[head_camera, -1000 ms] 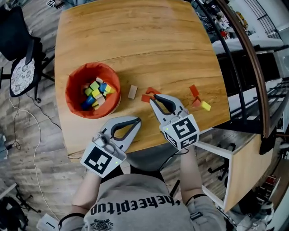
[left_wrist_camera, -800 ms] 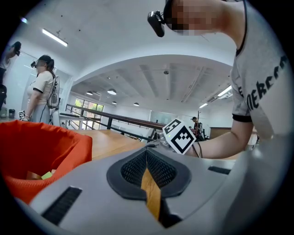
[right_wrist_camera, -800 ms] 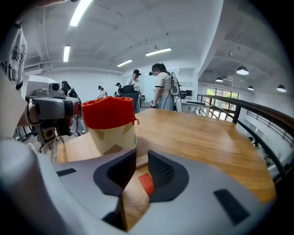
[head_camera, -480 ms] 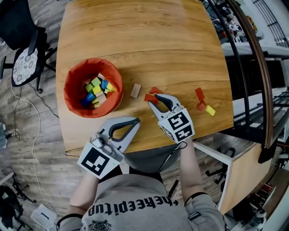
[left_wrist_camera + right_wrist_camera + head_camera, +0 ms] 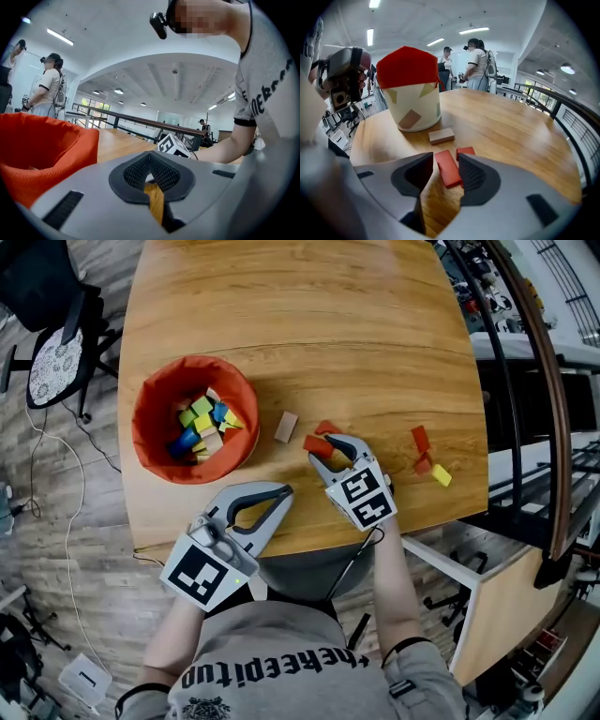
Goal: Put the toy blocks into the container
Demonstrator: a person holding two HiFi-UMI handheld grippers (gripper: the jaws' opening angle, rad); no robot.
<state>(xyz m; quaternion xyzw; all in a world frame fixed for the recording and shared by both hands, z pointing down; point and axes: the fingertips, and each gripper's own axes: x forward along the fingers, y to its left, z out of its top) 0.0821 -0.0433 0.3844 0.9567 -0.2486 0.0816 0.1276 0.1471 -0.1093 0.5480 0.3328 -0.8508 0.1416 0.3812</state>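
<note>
So the right gripper (image 5: 323,448) has just been opening its jaws. They're wide now, straddling a red block (image 5: 446,168) lying flat on the worktop (image 5: 309,334), probably lining up a pinch. The left gripper (image 5: 284,491) sits clenched and empty beside the half-full bin (image 5: 192,362).

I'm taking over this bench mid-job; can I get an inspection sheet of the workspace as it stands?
Surface: wooden table, no spills seen.
Job's things: orange container holds mixed blocks; outside lie a tan block, a red block between the right gripper jaws, another red block beside it, two more red blocks and a yellow block near the right edge.
Clutter: nothing seen.
Grippers: left gripper shut, empty; right gripper open, jaws have just been opening, pads not pressing the block.
Cables: dark cable hangs from the right gripper.
Surroundings: chair left, railing right, people beyond.
</note>
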